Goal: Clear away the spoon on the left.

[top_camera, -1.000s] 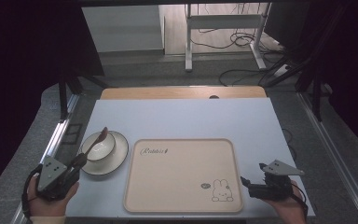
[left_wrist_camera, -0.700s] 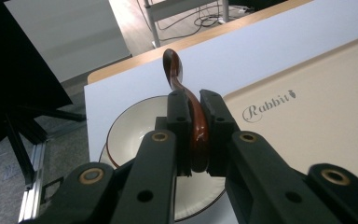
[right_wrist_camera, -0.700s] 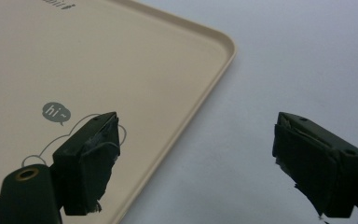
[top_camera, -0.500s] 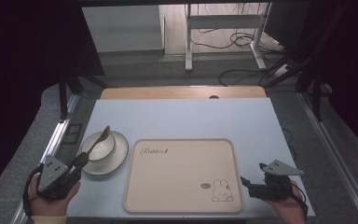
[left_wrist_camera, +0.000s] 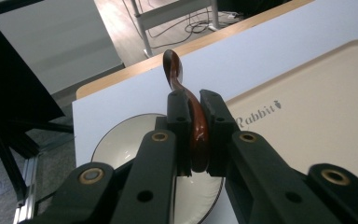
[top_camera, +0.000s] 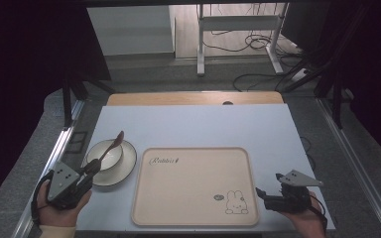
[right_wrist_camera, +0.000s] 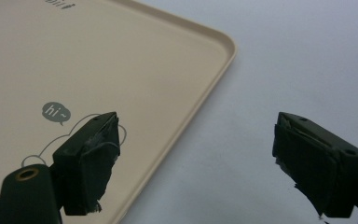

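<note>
Over the last second little changes: our left hand-held gripper [left_wrist_camera: 195, 140] stays clamped on the glossy brown wooden spoon [left_wrist_camera: 186, 100], lifted above the white bowl [top_camera: 105, 155] near the worktop's [top_camera: 193, 124] left edge. Right hand-held gripper [right_wrist_camera: 196, 161] stays open beside the beige rabbit-print tray [top_camera: 188, 183].

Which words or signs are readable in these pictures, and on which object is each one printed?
"Rabbit", with a small carrot mark after it: on the beige tray, near its far left corner.
"hi~": in a grey speech bubble above the rabbit drawing on the same tray.
No other text is visible.
</note>
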The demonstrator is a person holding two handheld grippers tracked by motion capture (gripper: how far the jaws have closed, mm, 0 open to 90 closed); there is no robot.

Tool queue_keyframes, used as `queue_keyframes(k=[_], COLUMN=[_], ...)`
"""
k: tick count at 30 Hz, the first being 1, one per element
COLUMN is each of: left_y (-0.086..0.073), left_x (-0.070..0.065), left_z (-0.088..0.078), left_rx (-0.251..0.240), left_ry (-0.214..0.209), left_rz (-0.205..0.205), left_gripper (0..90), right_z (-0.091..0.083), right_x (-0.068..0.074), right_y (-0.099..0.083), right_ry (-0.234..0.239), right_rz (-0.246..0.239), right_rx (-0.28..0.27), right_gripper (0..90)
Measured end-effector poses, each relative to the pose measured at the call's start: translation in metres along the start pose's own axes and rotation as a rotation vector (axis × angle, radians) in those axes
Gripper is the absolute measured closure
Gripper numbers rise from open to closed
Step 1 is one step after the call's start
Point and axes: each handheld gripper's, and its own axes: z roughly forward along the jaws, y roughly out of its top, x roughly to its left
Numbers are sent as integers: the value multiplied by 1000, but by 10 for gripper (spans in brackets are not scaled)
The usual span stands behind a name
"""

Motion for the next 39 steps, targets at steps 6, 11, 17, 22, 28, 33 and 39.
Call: queue_keyframes(k=[6, 11, 17, 22, 28, 33, 39], left_y=[6, 11, 17, 19, 22, 26, 30], left_x=[-4, -8, -14, -16, -22, -25, -29], left_z=[4, 9, 17, 21, 29, 34, 42], left_rx=[-6, -11, -8, -8, -2, -3, 9], left_ry=[-13, -25, -45, -54, -69, -81, -99], left_rz=[16, 29, 47, 55, 64, 72, 91], left_gripper=[844, 844, 844, 844, 844, 843, 843], right_z=[0, 0, 0, -1, -1, 0, 0], right_x=[0, 0, 0, 0, 0, 0, 1], right_y=[0, 0, 0, -1, 0, 0, -1], right_ry=[0, 0, -1, -1, -1, -1, -2], right_rz=[0, 1, 0, 2, 3, 2, 2], right_rx=[0, 1, 2, 1, 1, 2, 2], right_gripper=[147, 147, 147, 147, 147, 147, 147])
